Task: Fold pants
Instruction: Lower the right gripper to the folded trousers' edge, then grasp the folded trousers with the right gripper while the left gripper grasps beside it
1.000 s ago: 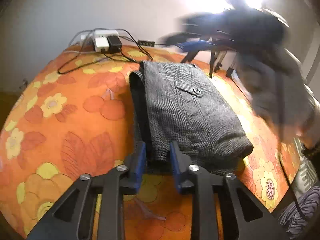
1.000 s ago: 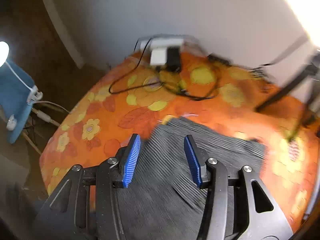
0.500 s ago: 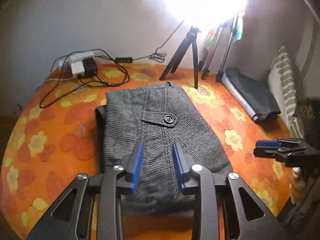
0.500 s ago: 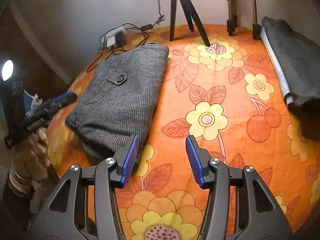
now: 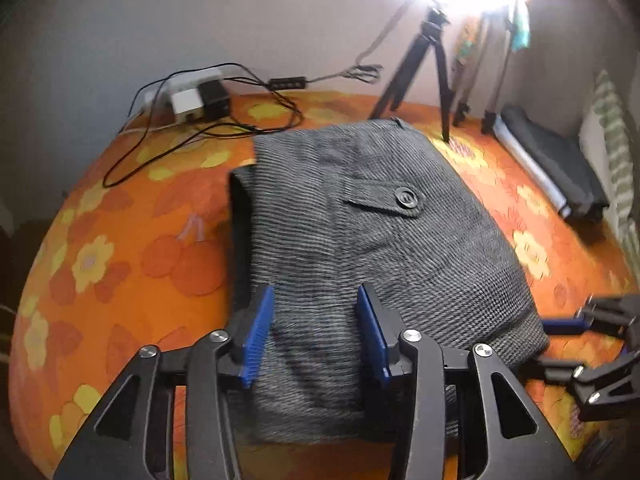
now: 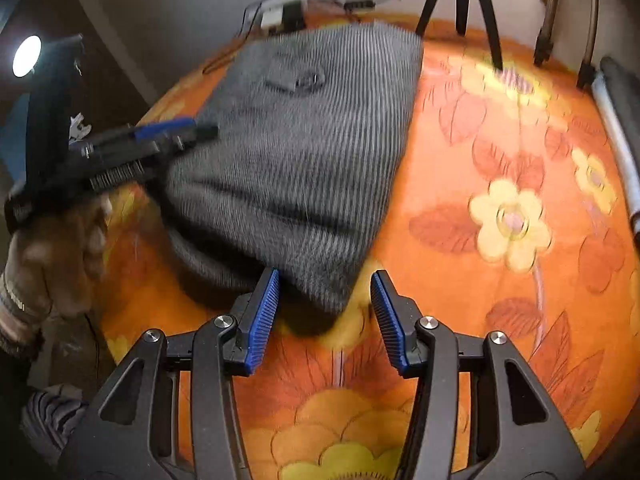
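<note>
A: Any containers here?

B: I see none holding anything. The surface is covered with an orange flowered cloth [image 5: 188,264], so I'll call it the counter. On it lie the folded grey pants [image 5: 360,232], pocket flap and button [image 5: 405,197] facing up.

A: Where exactly are the pants?

B: In the left wrist view they fill the centre, running from the tool up toward 12 o'clock. In the right wrist view they sit at 11 o'clock, with the near corner reaching down between the blue pads.

A: And the left tool [image 5: 316,334]?

B: Its jaws are opening. The folded edge of the pants sits between the pads, but the pads stand apart from the cloth rather than pinching it. It points steeply down over the near edge of the pants.

A: The right tool [image 6: 325,312]?

B: Jaws apart, tilted down at the counter, the corner of the pants just inside the gap, not clamped. A hand [image 6: 60,248] grips the left tool at 9 o'clock in that view.

A: Anything behind?

B: A tripod [image 5: 424,68] at 1 o'clock, a power strip with chargers [image 5: 196,98] and cables at 11 o'clock, and a dark folded bundle [image 5: 556,164] at 2 o'clock.
</note>
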`<move>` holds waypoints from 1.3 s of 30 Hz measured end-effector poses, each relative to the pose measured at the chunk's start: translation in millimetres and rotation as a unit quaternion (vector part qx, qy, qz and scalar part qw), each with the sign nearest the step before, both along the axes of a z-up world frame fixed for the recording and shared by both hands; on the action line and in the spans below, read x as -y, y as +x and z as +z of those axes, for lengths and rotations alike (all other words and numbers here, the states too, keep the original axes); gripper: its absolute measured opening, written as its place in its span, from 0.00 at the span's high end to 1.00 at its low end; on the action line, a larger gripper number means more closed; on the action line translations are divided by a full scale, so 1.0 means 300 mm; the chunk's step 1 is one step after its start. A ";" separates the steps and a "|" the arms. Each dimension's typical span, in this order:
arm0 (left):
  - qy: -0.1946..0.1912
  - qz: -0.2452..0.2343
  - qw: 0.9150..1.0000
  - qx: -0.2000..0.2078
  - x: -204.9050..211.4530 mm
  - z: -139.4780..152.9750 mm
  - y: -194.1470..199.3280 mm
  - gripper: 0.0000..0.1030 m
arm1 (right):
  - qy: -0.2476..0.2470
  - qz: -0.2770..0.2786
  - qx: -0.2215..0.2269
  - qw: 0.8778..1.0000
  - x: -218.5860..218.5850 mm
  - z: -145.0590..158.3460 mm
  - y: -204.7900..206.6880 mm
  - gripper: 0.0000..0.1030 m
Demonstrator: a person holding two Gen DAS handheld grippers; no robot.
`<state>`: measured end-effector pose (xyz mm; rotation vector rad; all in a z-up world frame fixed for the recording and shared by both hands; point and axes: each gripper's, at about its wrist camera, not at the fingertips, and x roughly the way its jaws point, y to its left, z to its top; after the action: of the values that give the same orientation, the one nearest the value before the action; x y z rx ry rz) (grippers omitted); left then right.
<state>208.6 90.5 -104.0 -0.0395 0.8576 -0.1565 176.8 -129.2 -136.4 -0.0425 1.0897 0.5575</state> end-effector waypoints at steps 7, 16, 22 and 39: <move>-0.089 0.032 0.995 0.013 -0.136 0.065 0.082 0.32 | 0.069 -0.015 -0.014 0.997 0.096 0.059 -0.003 0.36; -0.199 0.051 0.977 -0.050 -0.178 0.002 0.334 0.31 | 0.149 -0.088 -0.092 0.981 0.167 -0.028 0.093 0.25; -0.184 0.043 0.980 -0.059 -0.171 -0.017 0.449 0.31 | 0.137 -0.087 -0.080 0.983 0.127 -0.036 0.115 0.25; -0.186 0.023 0.978 -0.091 -0.149 -0.096 0.541 0.30 | 0.134 -0.105 -0.069 0.983 0.120 -0.031 0.127 0.24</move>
<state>371.0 135.3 -132.8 -0.4299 0.9992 -0.2713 214.8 -165.2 -145.6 0.3476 1.1285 0.5167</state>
